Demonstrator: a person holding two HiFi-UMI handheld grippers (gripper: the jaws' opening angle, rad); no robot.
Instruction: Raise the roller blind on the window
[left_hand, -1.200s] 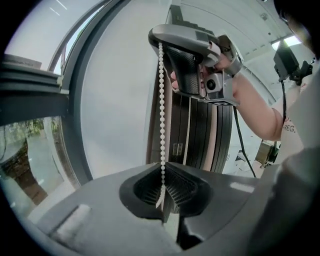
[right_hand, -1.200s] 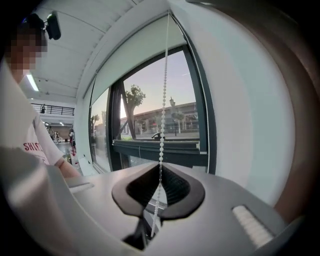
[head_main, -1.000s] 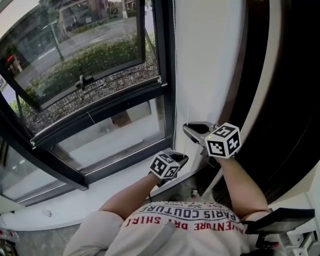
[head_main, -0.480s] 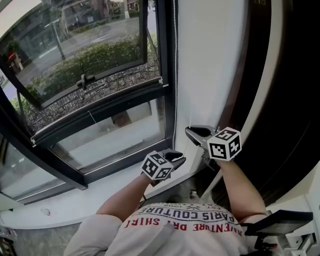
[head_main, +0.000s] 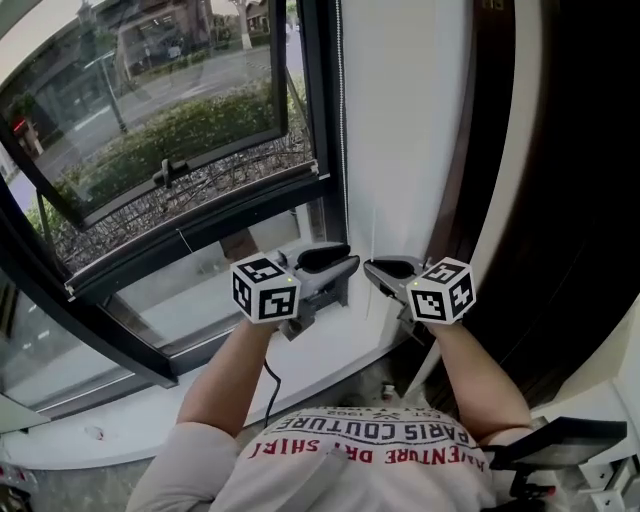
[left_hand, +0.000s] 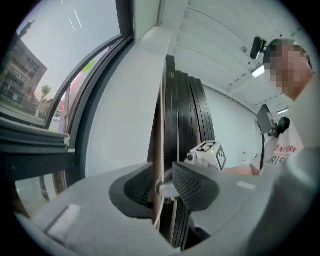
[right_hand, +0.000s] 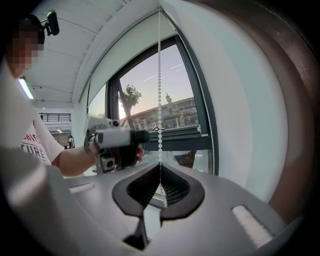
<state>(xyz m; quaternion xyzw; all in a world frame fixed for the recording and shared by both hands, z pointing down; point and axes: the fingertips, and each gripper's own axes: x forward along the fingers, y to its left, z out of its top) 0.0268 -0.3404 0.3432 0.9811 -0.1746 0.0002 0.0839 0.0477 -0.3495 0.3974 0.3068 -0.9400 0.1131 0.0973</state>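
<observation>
Presently right claw (right_hand: 160, 168) pinches bead chain (right_hand: 159, 90)

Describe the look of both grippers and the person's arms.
The left gripper and right gripper are grey plastic with dark ribbed pads. The left's jaws have just been opening, cord between them. Each carries a white cube with black square markers. A dark cable hangs from the left. White short-sleeved T-shirt, red lettering.

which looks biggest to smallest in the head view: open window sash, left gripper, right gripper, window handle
1. open window sash
2. left gripper and right gripper, look alike, not ranked
3. window handle
</observation>
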